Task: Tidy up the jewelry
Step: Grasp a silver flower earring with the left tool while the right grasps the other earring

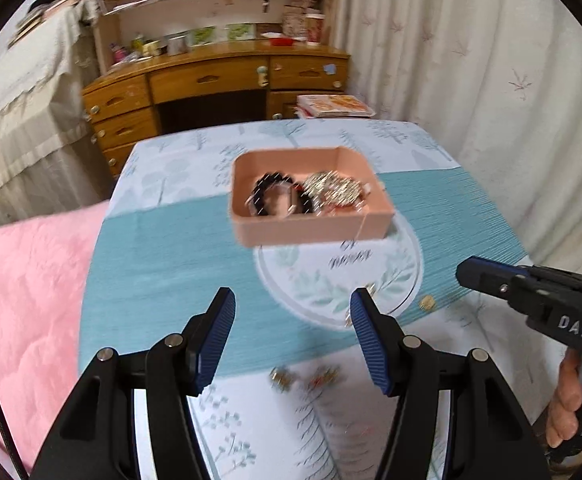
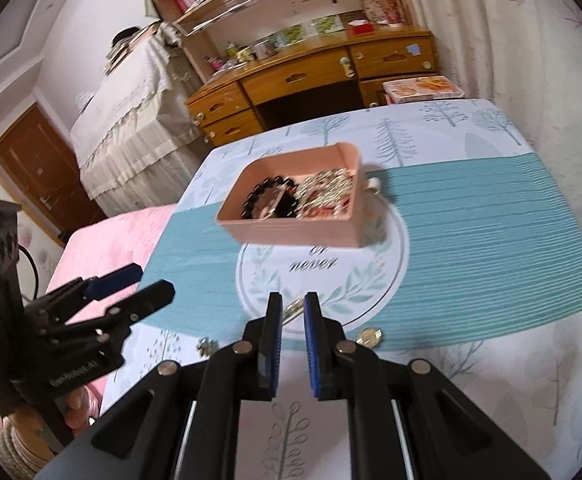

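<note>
A pink box (image 1: 311, 228) (image 2: 291, 232) stands mid-table and holds a black bead bracelet (image 1: 271, 192) (image 2: 269, 198) and silver chains (image 1: 333, 190) (image 2: 325, 188). Loose pieces lie near me: two small ornaments (image 1: 305, 376), a gold piece (image 1: 427, 302) (image 2: 369, 337), a silver clip (image 2: 293, 307) and a small charm (image 2: 207, 345). My left gripper (image 1: 293, 336) is open and empty above the near table. My right gripper (image 2: 292, 344) has its jaws narrow but apart, nothing between them, with the silver clip just beyond its tips.
The table carries a teal and white tree-print cloth (image 1: 163, 256) (image 2: 491, 240). A pink quilt (image 1: 23, 304) lies to the left. A wooden desk (image 1: 211, 84) and curtains (image 1: 471, 60) stand behind. The right gripper shows at the left view's right edge (image 1: 531, 292).
</note>
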